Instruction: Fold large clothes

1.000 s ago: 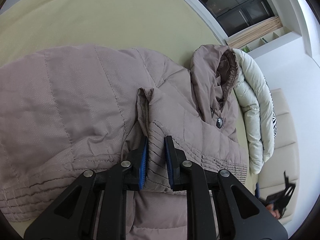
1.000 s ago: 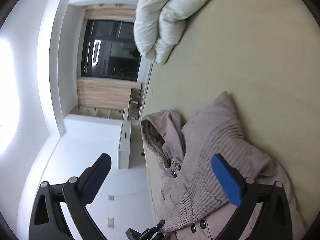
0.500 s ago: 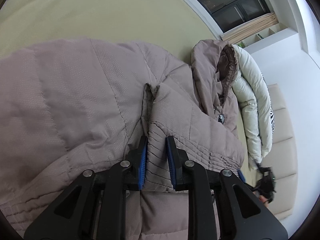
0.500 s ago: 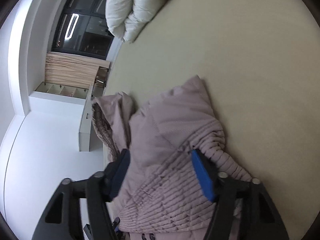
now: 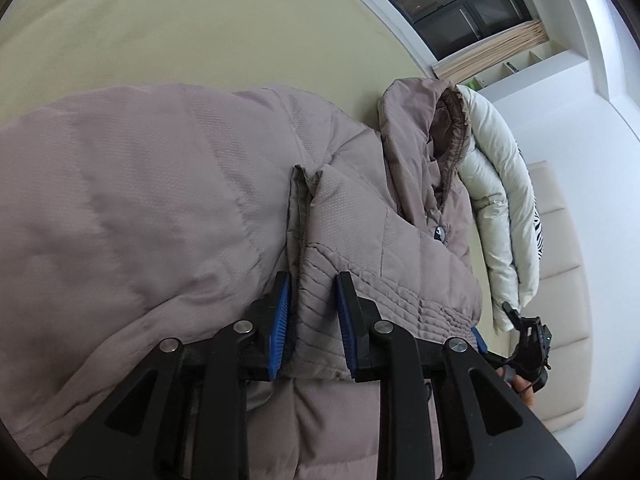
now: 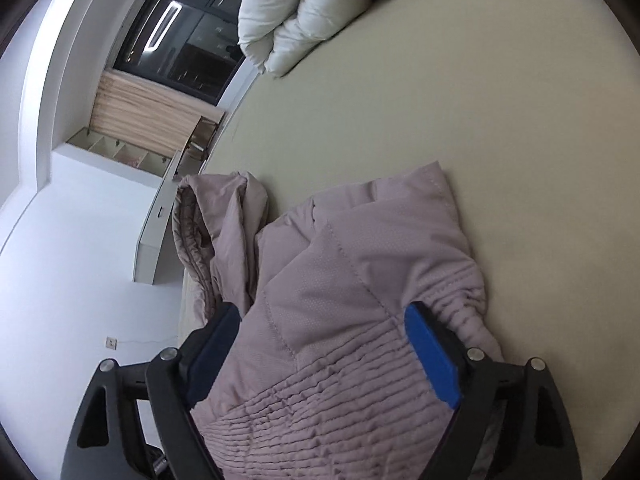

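Note:
A taupe quilted hooded jacket [image 5: 160, 208] lies on a pale yellow-green bed [image 5: 180, 28]. My left gripper [image 5: 312, 304] is shut on the jacket's ribbed hem edge [image 5: 320, 292], with the hood [image 5: 424, 128] beyond it. In the right wrist view the jacket [image 6: 340, 280] fills the foreground. My right gripper [image 6: 320, 344] is open, its blue pads [image 6: 432, 356] astride the ribbed hem [image 6: 320, 392]. The right gripper also shows in the left wrist view [image 5: 528, 348] at the jacket's far side.
A white folded duvet [image 5: 500, 184] lies past the hood, also in the right wrist view [image 6: 320, 4]. A beige padded headboard [image 5: 560, 280] is at the right. A dark window [image 6: 184, 44] and wooden shelves [image 6: 132, 128] stand beyond the bed.
My right gripper has moved down onto the jacket so the ribbed hem now lies between its open fingers. My left gripper keeps its hold and has shifted the hem slightly.

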`<control>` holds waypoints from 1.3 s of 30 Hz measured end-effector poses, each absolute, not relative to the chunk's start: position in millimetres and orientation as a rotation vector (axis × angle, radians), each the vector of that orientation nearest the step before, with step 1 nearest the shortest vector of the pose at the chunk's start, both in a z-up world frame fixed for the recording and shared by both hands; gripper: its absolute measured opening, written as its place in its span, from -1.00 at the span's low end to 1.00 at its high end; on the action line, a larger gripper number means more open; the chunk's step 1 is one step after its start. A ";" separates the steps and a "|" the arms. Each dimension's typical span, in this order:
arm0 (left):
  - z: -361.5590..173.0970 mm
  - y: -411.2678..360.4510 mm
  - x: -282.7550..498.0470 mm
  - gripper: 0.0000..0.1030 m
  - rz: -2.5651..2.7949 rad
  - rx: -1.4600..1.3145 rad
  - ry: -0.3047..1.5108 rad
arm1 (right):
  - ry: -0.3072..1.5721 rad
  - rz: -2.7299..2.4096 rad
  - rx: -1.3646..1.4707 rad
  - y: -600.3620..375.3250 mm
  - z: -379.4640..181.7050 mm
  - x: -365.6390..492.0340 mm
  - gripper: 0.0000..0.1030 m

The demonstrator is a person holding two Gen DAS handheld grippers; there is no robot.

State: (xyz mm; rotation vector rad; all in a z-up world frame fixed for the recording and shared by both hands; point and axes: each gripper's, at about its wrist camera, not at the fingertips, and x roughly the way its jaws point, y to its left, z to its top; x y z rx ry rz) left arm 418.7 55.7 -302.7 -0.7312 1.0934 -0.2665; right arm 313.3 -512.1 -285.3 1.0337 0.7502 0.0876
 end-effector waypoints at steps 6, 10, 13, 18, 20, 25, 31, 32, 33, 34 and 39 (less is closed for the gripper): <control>-263.0 108.0 348.3 -0.52 -0.188 -0.709 0.993 | 0.700 0.164 0.989 -481.5 -243.3 251.7 0.87; -247.4 163.0 259.1 -0.48 -0.133 -0.843 0.893 | 0.737 0.256 0.970 -441.4 -239.4 213.8 0.88; -251.6 200.2 185.0 0.11 -0.058 -1.008 0.820 | 0.773 0.306 0.971 -406.3 -245.2 190.1 0.88; -275.5 248.9 81.0 0.71 0.142 -1.237 0.718 | 0.828 0.379 1.003 -358.0 -255.3 167.8 0.88; -285.2 265.9 55.2 0.71 0.225 -1.314 0.667 | 0.843 0.390 1.012 -344.3 -257.6 159.1 0.88; -310.7 284.9 37.6 0.71 0.341 -1.508 0.530 | 0.871 0.415 1.012 -321.9 -255.6 137.9 0.88; -335.8 289.4 47.5 0.50 0.403 -1.659 0.448 | 0.856 0.400 1.011 -321.0 -245.7 120.2 0.88; -331.9 291.4 52.2 0.30 0.415 -1.640 0.460 | 0.850 0.399 1.011 -322.8 -244.1 118.1 0.88; -328.5 292.3 55.4 0.07 0.419 -1.630 0.460 | 0.845 0.398 1.010 -326.1 -242.6 116.6 0.88; -324.3 292.5 57.4 -0.09 0.425 -1.614 0.460 | 0.839 0.394 1.011 -329.1 -241.6 114.4 0.88; -266.0 286.0 76.2 -0.63 0.379 -1.383 0.466 | 0.805 0.381 1.039 -347.2 -243.0 102.4 0.88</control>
